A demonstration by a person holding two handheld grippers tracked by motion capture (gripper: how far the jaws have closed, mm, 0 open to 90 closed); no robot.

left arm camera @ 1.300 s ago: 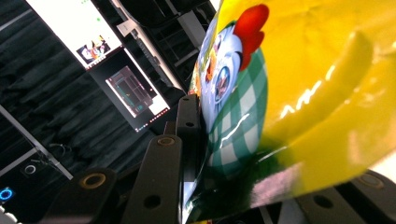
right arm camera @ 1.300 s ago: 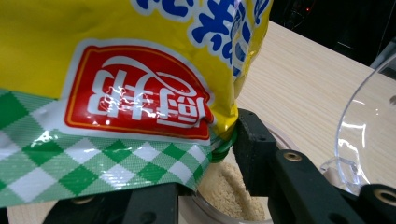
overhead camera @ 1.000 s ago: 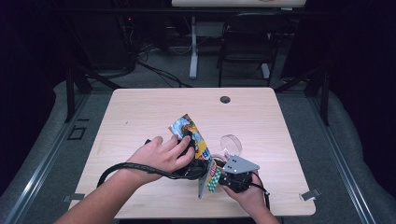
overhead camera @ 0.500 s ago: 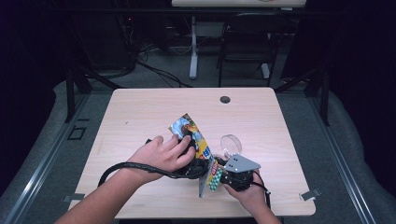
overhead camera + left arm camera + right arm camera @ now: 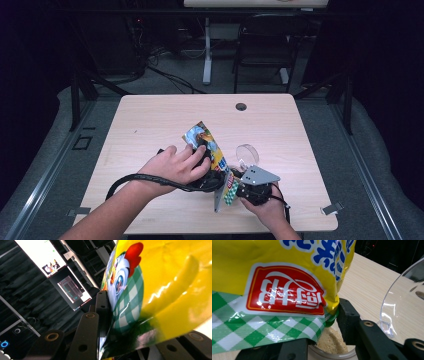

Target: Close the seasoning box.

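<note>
Hands come in at the near edge of the surface (image 5: 150, 125), each with a hand-held gripper. Our right hand-held gripper (image 5: 239, 189) clamps the checked lower edge of the yellow seasoning bag (image 5: 210, 147), above a clear container (image 5: 332, 347) of beige powder. Just beyond, our left hand-held gripper (image 5: 212, 175) pinches the same bag, tilted away from us. A clear lid (image 5: 247, 154) lies beside

yellow seasoning bag (image 5: 210, 150) – tilted | clear jar (image 5: 332, 345) – holds powder
</note>
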